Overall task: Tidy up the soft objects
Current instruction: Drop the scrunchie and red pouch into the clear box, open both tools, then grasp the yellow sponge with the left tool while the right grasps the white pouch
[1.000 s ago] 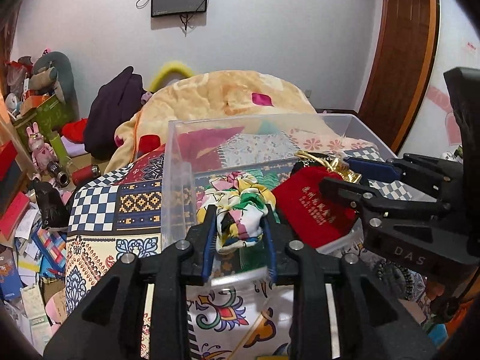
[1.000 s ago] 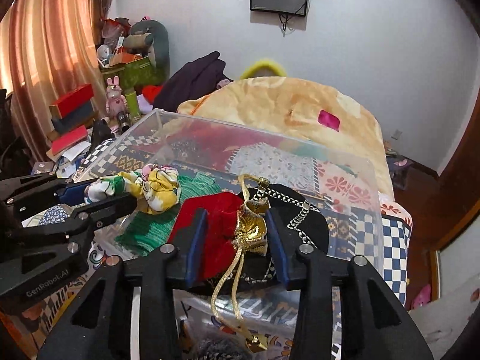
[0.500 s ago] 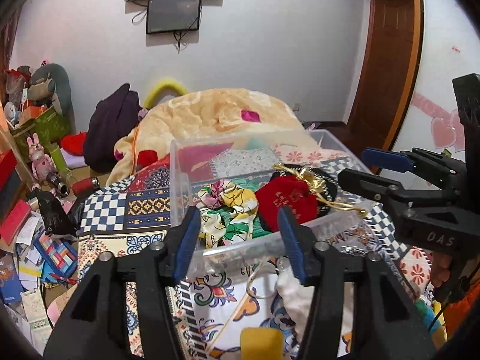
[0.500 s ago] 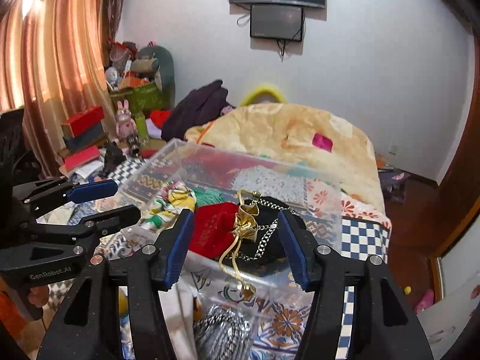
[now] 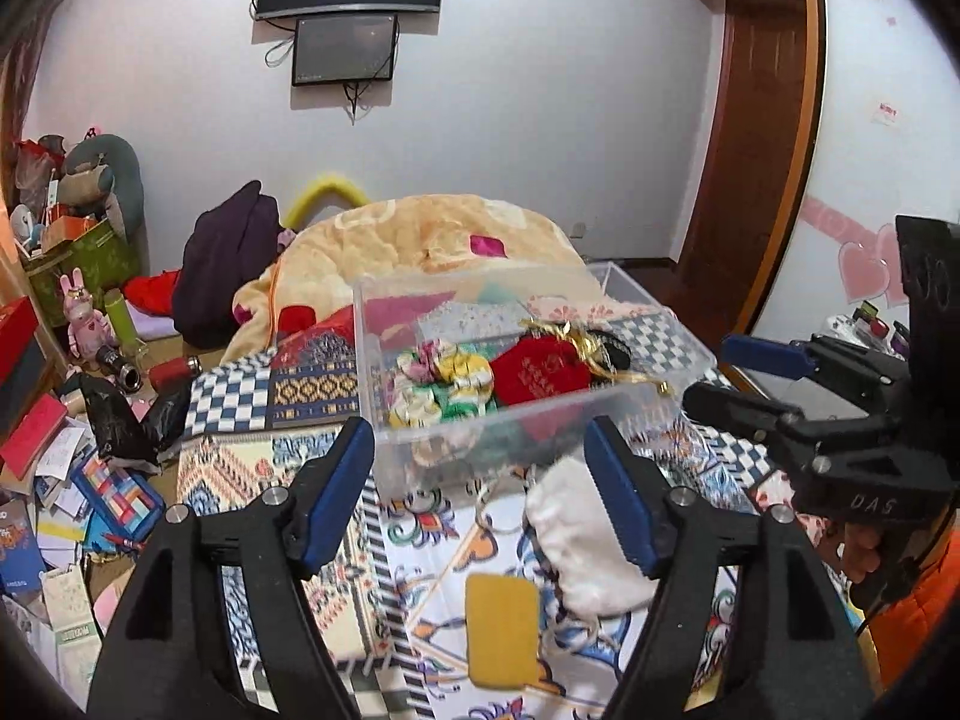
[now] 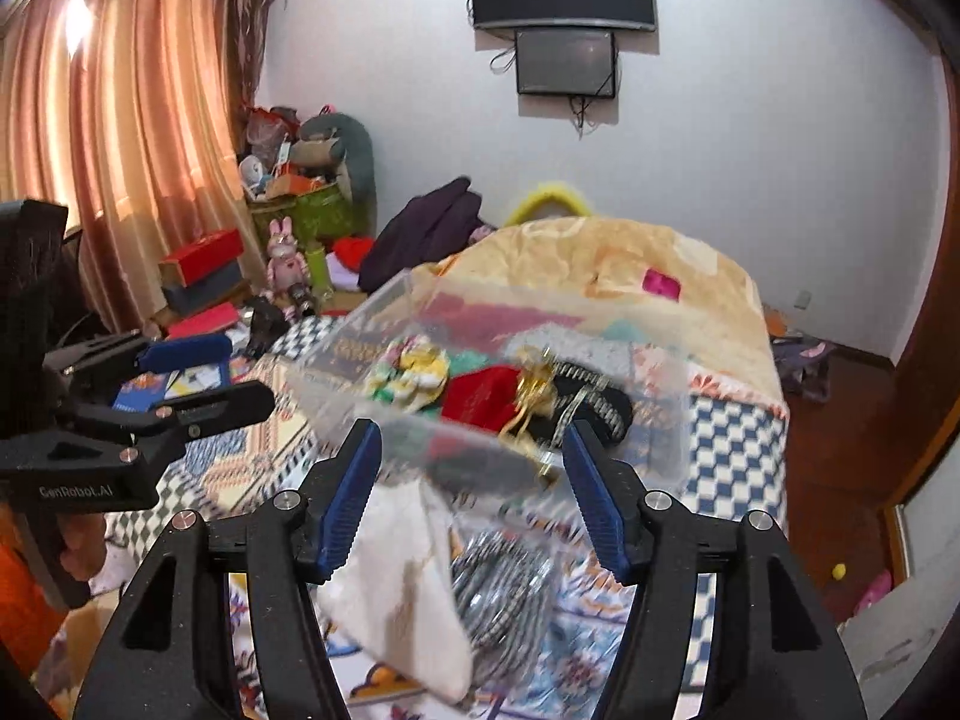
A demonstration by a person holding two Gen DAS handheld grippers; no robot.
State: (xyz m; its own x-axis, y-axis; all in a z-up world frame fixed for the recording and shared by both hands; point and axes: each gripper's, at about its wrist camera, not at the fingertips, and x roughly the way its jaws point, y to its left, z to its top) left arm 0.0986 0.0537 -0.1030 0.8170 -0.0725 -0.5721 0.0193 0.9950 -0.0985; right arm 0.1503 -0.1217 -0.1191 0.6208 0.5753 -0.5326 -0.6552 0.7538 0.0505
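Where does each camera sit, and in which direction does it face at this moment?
Left wrist: sits on the left gripper, open, facing the clear box on the bed; the right gripper shows at its right edge.
Right wrist: sits on the right gripper, open, facing the same box; the left gripper shows at its left edge.
Shared: the box, red pouch, white cloth.

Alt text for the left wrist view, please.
The open, empty left gripper hovers over a patterned bedspread, facing a clear plastic box holding a floral scrunchie and red pouch. A white pouch and yellow sponge lie outside; the right gripper is open.
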